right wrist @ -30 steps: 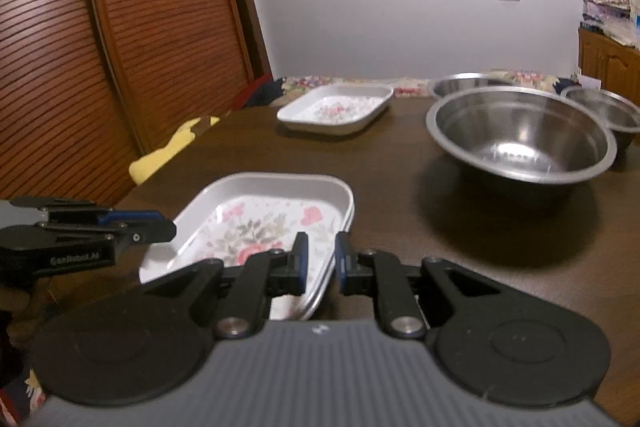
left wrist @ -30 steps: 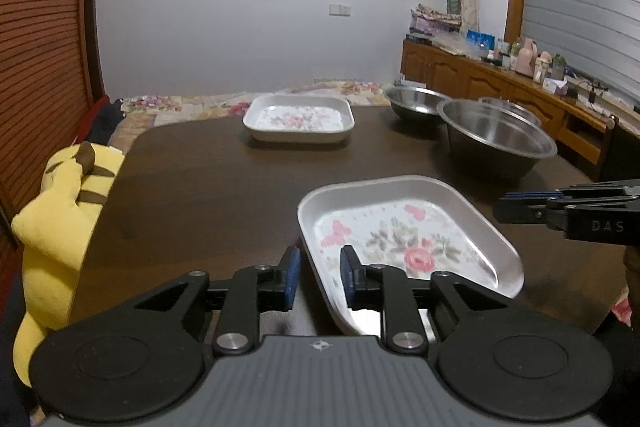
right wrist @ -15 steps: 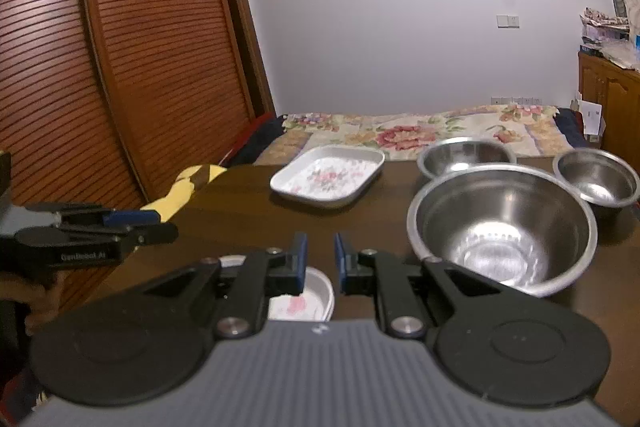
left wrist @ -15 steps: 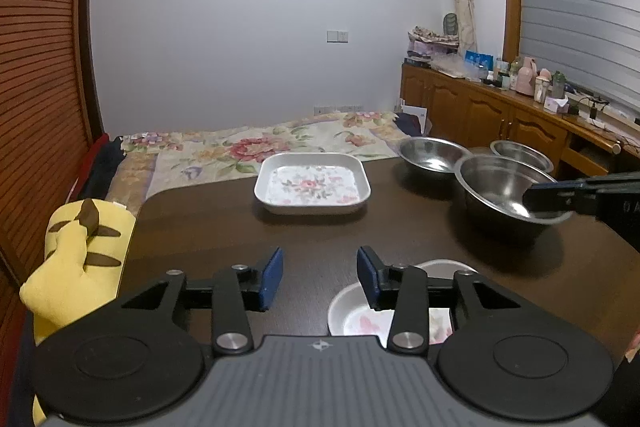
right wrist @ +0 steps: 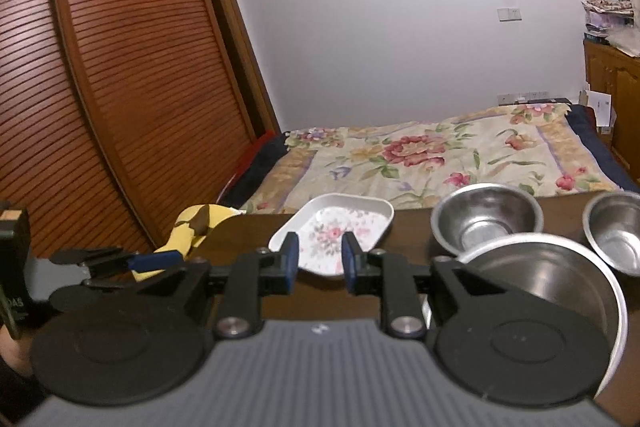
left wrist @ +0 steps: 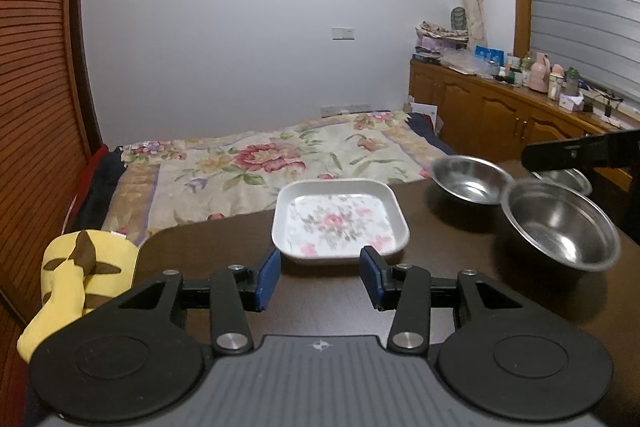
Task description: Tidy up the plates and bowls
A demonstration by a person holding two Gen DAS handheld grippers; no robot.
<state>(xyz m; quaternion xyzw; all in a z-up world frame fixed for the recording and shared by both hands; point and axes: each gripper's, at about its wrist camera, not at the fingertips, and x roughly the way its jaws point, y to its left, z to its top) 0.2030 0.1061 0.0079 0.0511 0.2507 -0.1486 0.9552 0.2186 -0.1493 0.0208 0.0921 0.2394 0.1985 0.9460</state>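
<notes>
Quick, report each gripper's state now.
Left gripper: open, holding nothing, floral plate beyond its fingertips.
Right gripper: open, holding nothing.

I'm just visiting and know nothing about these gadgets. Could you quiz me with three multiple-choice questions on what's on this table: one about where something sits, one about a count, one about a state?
1. Where does the floral plate sit?
A. inside a steel bowl
B. near the table's far edge, by the bed
C. on the cabinet

2. How many steel bowls are on the table?
A. one
B. three
C. five

3. What is the left gripper doing?
A. open, holding nothing
C. gripping a bowl
B. clamped on the plate

Answers:
1 B: the plate rests alone at the far edge.
2 B: the large bowl, middle bowl and small bowl show in the right wrist view.
3 A: its blue pads stand wide apart with only tabletop between.
</notes>
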